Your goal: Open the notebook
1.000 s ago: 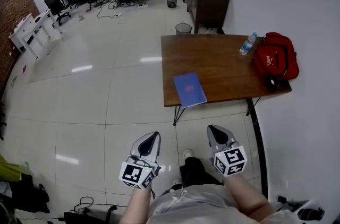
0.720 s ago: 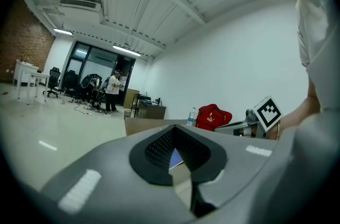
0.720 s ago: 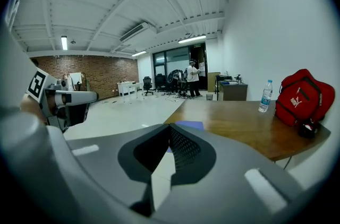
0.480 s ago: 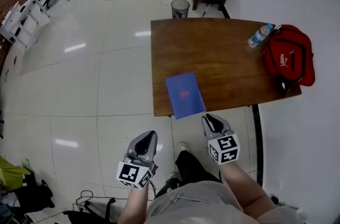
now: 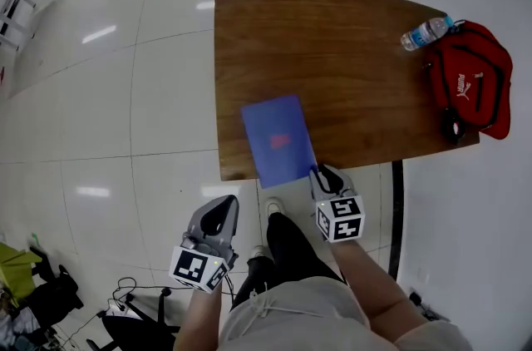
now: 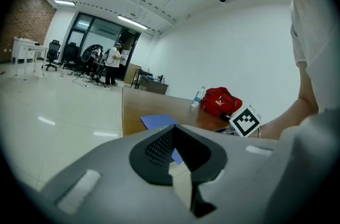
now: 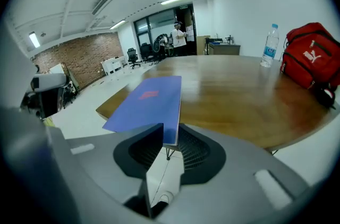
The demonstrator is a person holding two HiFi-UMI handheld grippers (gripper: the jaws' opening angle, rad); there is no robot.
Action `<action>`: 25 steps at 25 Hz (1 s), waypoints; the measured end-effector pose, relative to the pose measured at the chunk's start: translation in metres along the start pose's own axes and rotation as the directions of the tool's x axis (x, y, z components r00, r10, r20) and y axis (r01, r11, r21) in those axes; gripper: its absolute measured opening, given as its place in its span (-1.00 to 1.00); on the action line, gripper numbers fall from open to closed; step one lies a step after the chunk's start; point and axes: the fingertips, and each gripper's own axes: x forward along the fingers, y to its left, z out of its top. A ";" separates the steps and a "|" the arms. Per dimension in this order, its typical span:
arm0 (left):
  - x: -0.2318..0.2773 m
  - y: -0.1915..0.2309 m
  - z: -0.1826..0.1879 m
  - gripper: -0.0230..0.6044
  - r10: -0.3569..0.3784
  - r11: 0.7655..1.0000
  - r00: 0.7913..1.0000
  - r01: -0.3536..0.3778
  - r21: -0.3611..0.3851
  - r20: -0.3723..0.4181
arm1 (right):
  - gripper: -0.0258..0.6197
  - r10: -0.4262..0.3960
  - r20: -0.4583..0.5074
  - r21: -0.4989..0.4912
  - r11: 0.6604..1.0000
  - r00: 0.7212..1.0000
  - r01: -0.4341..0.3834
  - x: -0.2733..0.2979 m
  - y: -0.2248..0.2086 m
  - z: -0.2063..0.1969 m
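The head view shows the blue notebook lying closed at the 6 o'clock edge of the wooden table, its near end overhanging. The right gripper is at its 5 o'clock corner. Only the right gripper view shows that corner inside the narrow gap between the jaws. The left gripper hangs over the floor at the notebook's 7 o'clock. Its own view shows the jaw tips together, with nothing between them. A red bag lies at the notebook's 2 o'clock.
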 end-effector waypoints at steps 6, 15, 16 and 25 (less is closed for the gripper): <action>0.009 0.005 -0.010 -0.91 -0.008 1.000 1.000 0.007 -0.018 -0.027 | -0.69 -0.022 0.002 0.018 1.000 1.000 0.022 0.003 -0.002 -0.006; 0.007 0.000 -0.005 -0.91 -0.015 1.000 1.000 0.015 -0.010 -0.022 | -0.87 -0.030 0.018 0.041 0.999 0.999 0.029 -0.001 -0.008 0.001; 0.006 -0.002 -0.002 -0.91 -0.015 1.000 1.000 0.015 -0.007 -0.016 | -0.87 -0.028 0.022 0.039 0.999 0.999 0.027 -0.004 -0.007 0.003; -0.012 -0.005 0.018 -0.91 0.021 0.999 0.998 -0.023 0.039 0.051 | -0.89 0.026 0.149 -0.024 0.999 0.988 -0.023 -0.046 0.023 0.061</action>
